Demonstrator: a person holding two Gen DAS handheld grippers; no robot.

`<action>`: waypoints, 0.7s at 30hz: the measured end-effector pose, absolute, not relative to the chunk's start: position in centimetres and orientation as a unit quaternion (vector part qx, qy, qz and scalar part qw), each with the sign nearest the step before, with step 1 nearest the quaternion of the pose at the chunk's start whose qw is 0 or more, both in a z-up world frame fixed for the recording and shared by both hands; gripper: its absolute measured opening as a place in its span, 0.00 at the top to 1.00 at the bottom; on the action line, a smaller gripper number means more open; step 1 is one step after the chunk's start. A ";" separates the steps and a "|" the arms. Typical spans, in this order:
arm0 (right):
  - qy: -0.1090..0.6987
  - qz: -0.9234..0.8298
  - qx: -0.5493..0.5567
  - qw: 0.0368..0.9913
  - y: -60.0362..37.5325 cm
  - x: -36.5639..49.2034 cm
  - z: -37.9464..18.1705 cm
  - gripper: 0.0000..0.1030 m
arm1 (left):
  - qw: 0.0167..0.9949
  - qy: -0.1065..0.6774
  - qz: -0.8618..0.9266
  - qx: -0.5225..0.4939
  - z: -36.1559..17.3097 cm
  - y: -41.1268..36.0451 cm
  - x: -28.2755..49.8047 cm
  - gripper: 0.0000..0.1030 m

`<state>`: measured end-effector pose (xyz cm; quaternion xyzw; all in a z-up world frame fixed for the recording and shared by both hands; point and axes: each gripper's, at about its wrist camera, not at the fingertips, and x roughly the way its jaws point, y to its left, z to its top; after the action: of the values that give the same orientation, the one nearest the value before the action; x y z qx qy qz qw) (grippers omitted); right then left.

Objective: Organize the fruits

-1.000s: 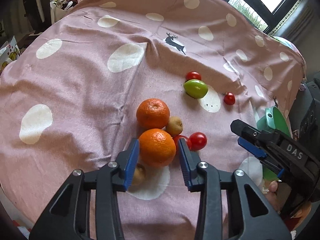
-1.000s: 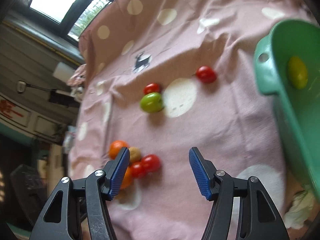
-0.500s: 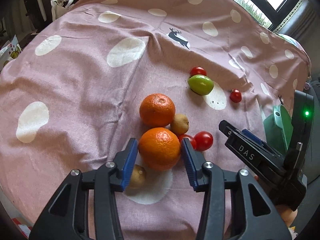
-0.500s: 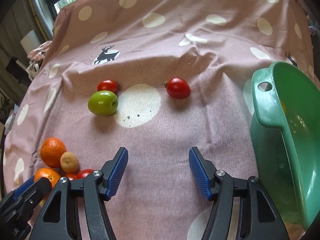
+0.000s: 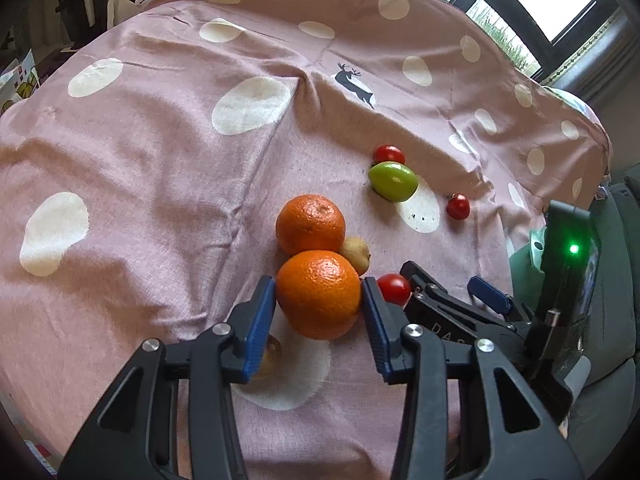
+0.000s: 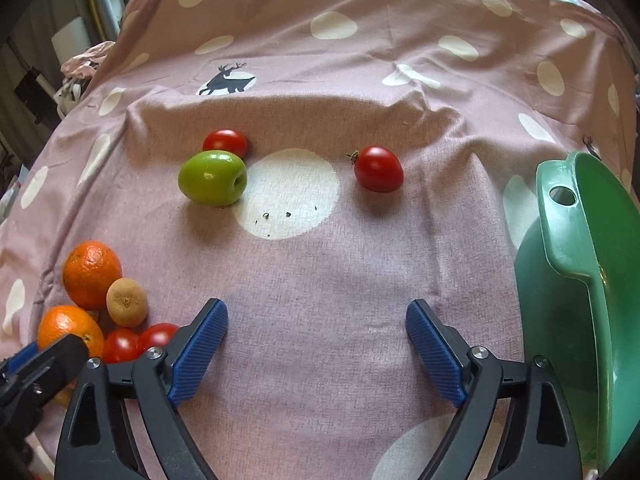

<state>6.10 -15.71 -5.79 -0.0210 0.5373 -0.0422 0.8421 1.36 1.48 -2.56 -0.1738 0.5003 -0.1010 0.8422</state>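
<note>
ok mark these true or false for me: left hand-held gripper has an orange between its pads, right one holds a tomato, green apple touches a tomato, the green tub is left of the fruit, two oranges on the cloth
1. The left hand-held gripper has an orange between its pads. True.
2. The right hand-held gripper holds a tomato. False: nothing is between its opening jaws.
3. The green apple touches a tomato. True.
4. The green tub sits left of the fruit in the right wrist view. False: it is at the right edge.
5. Two oranges are in sight. True; the second orange lies behind the first.
</note>
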 end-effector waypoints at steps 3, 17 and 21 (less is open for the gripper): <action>0.540 -0.040 -0.023 0.841 -15.7 6.0 -5.8 0.09 | 0.849 0.484 -0.111 -0.181 -1.6 1.7 1.0 0.58; 0.545 -0.034 -0.028 0.837 -15.5 6.2 -6.1 0.04 | 0.853 0.460 -0.125 -0.213 -0.4 2.5 0.8 0.58; 0.545 -0.034 -0.027 0.837 -15.4 6.2 -6.1 0.04 | 0.854 0.460 -0.121 -0.209 -0.4 2.4 0.8 0.58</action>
<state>6.17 -15.44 -6.10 -0.0275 0.5448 -0.0344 0.8374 0.76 2.43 -0.42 -0.2091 0.4600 -0.1213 0.8544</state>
